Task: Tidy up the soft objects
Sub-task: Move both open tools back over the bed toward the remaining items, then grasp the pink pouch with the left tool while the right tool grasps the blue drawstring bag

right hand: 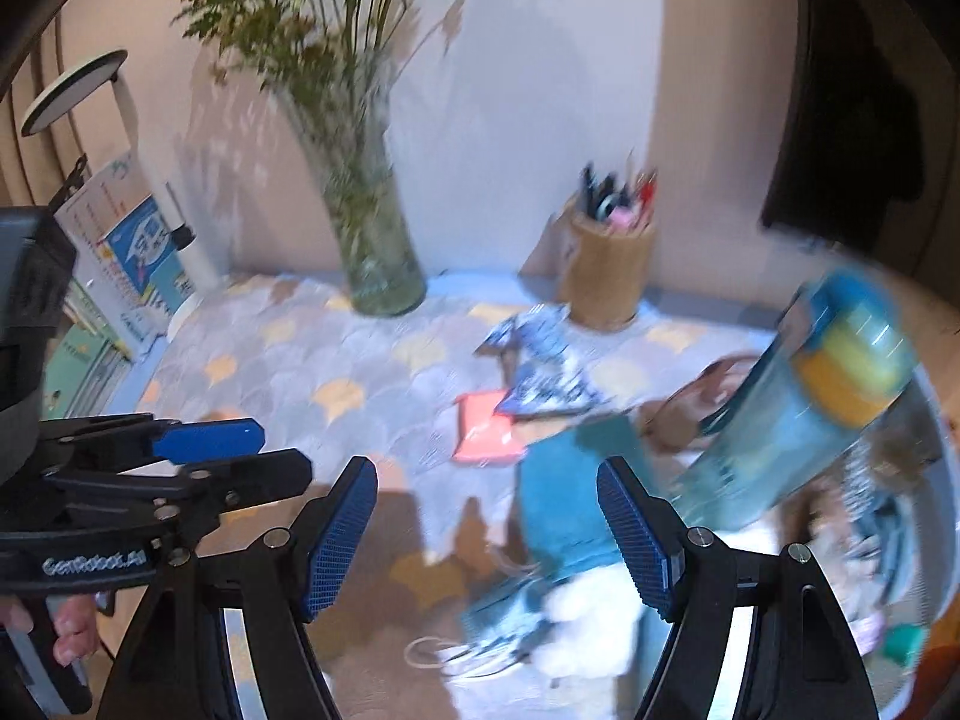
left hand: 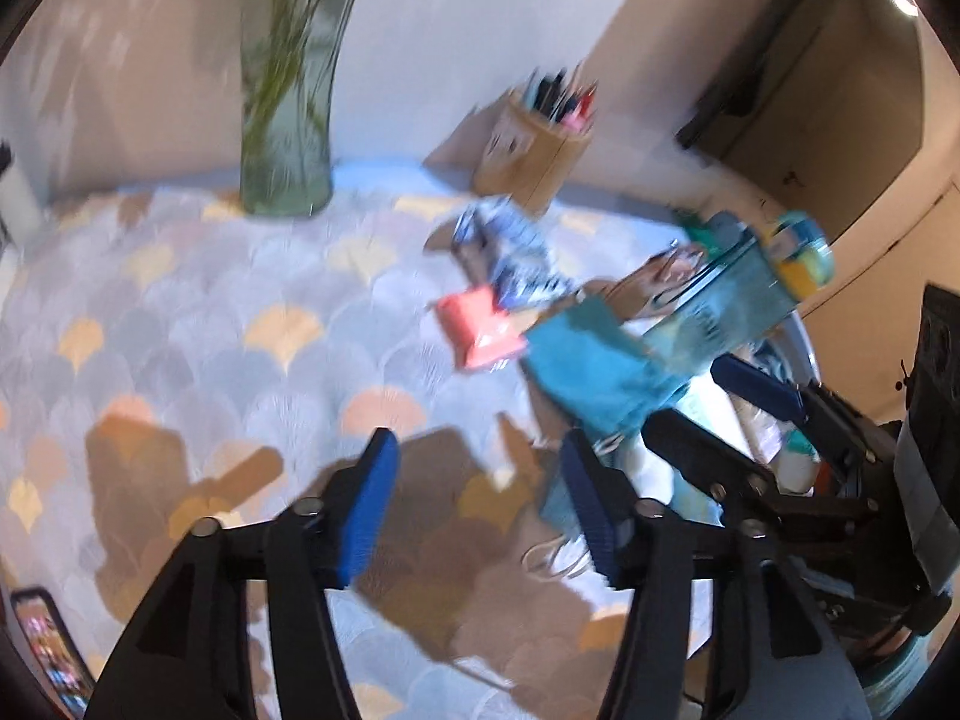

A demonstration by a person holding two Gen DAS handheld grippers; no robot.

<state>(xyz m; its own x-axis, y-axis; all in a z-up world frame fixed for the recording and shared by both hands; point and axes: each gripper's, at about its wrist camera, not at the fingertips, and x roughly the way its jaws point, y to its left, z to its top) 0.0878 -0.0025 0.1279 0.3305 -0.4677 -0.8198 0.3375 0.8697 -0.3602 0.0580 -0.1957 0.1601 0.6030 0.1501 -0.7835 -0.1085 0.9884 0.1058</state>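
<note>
Both views are blurred. A teal cloth (left hand: 594, 360) (right hand: 570, 480) lies on the scale-patterned tablecloth (left hand: 198, 312), with a pink packet (left hand: 480, 327) (right hand: 489, 426) and a blue-and-white patterned piece (left hand: 516, 252) (right hand: 540, 366) beyond it. To their right a see-through blue bag (left hand: 738, 294) (right hand: 810, 420) with yellow and blue items leans over a pale tub (right hand: 936, 480). A white fluffy thing (right hand: 588, 618) and a blue piece with white loops (left hand: 558, 558) (right hand: 444, 660) lie nearest. My left gripper (left hand: 480, 498) (right hand: 240, 456) is open over bare cloth. My right gripper (right hand: 489, 534) (left hand: 738, 414) is open above the teal cloth's near end, holding nothing.
A glass vase of green stems (left hand: 288, 138) (right hand: 372, 240) and a wooden pen holder (left hand: 540, 150) (right hand: 606, 270) stand at the back by the wall. Books (right hand: 132, 252) and a white lamp (right hand: 78, 90) are far left. A phone (left hand: 48, 648) lies at the near left edge.
</note>
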